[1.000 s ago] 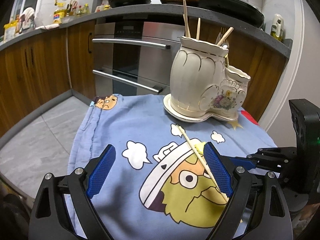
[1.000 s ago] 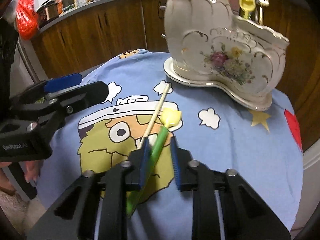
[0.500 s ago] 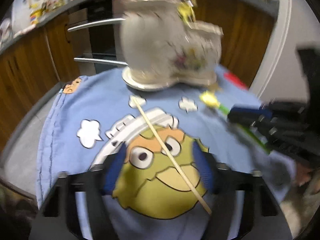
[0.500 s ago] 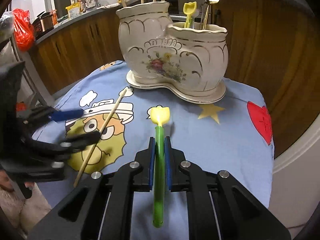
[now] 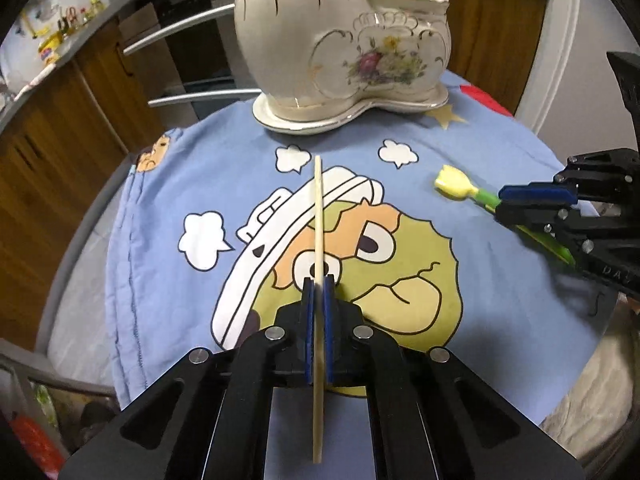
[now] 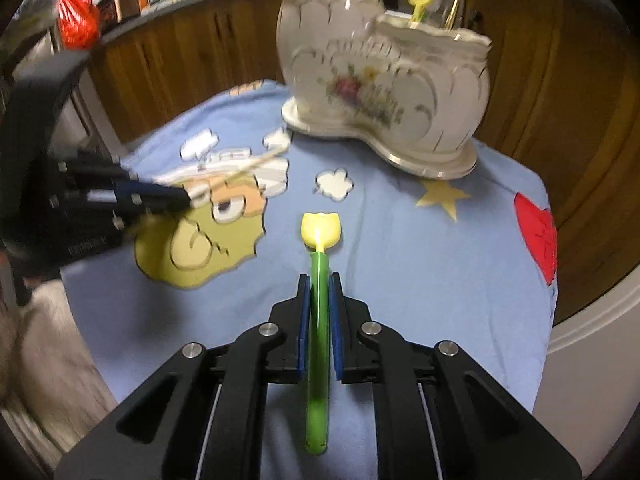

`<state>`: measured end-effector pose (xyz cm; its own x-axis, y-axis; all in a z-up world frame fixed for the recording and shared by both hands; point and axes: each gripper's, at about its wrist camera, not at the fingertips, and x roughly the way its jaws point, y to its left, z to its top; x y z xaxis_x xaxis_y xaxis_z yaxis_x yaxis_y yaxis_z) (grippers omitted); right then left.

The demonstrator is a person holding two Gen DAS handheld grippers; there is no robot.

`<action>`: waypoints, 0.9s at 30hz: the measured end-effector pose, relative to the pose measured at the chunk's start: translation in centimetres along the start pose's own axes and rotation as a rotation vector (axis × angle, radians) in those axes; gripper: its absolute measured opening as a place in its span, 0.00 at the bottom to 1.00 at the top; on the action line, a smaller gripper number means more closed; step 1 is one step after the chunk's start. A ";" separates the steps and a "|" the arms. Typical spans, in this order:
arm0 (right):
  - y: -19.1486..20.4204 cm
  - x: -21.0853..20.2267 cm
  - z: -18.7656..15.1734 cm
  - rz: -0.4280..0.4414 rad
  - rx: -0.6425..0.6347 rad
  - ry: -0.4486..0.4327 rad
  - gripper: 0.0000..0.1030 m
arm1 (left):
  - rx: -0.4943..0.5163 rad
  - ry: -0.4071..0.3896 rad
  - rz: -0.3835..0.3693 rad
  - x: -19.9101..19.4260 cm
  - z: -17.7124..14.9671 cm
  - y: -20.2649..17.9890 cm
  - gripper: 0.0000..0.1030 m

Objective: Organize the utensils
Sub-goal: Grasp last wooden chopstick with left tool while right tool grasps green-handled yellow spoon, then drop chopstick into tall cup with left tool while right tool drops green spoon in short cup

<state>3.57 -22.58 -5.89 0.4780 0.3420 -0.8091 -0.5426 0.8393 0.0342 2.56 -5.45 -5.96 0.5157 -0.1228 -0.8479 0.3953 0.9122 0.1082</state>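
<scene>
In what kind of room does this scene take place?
Most likely a home kitchen. A built-in oven with steel bar handles sits among wooden cabinets under a grey countertop, and a ceramic utensil holder with forks stands on the cloth-covered table.

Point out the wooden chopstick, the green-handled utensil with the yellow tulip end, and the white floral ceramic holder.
wooden chopstick (image 5: pixel 318 216), left wrist view, mid-shaft
green-handled utensil (image 6: pixel 319 276), right wrist view, green handle
ceramic holder (image 5: pixel 304 32), left wrist view, taller compartment's wall
</scene>
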 end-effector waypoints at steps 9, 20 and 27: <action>0.1 0.5 0.0 -0.004 -0.011 -0.009 0.09 | -0.009 -0.018 -0.012 0.8 0.9 0.1 0.08; -0.9 -4.0 0.8 0.067 0.037 -0.183 0.09 | -0.030 -0.182 -0.109 -2.6 -0.2 1.6 0.05; -2.4 -8.7 2.3 0.074 0.108 -0.457 0.09 | -0.042 -0.488 -0.218 -8.9 0.0 3.0 0.05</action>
<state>2.29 -26.55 2.40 0.7088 0.5335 -0.4616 -0.5235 0.8363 0.1628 -0.83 -1.61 1.92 0.7222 -0.4698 -0.5077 0.5072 0.8587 -0.0731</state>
